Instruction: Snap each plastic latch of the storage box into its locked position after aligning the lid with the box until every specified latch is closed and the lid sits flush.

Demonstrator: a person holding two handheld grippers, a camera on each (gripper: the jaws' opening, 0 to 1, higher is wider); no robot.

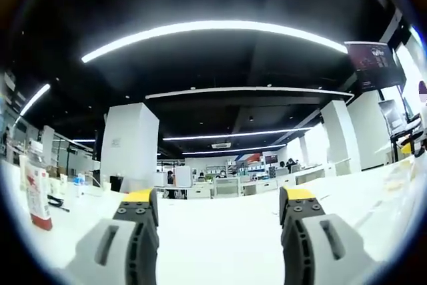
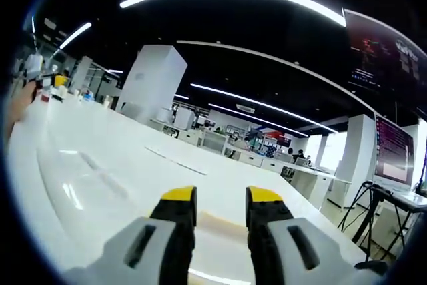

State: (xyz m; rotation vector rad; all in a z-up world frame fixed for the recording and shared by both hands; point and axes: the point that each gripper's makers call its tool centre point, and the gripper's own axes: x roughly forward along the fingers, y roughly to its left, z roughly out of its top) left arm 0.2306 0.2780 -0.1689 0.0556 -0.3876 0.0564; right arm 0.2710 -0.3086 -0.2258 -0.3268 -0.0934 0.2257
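Note:
In the right gripper view a glossy white moulded surface with shallow ridges, apparently the storage box lid (image 2: 87,178), spreads under and to the left of my right gripper (image 2: 221,195). Its yellow-tipped jaws stand a narrow gap apart, nothing held between the tips. A pale tan strip (image 2: 215,222) lies low between the jaws; I cannot tell what it is. No latch is distinguishable. In the left gripper view my left gripper (image 1: 219,197) is wide open over a white tabletop (image 1: 220,238), looking level across the room.
A bottle with a red label (image 1: 37,195) stands at the table's left edge, small items behind it. A person's hand (image 2: 17,108) shows at far left. White pillars, desks, monitors on stands (image 2: 393,151) and ceiling lights fill the office behind.

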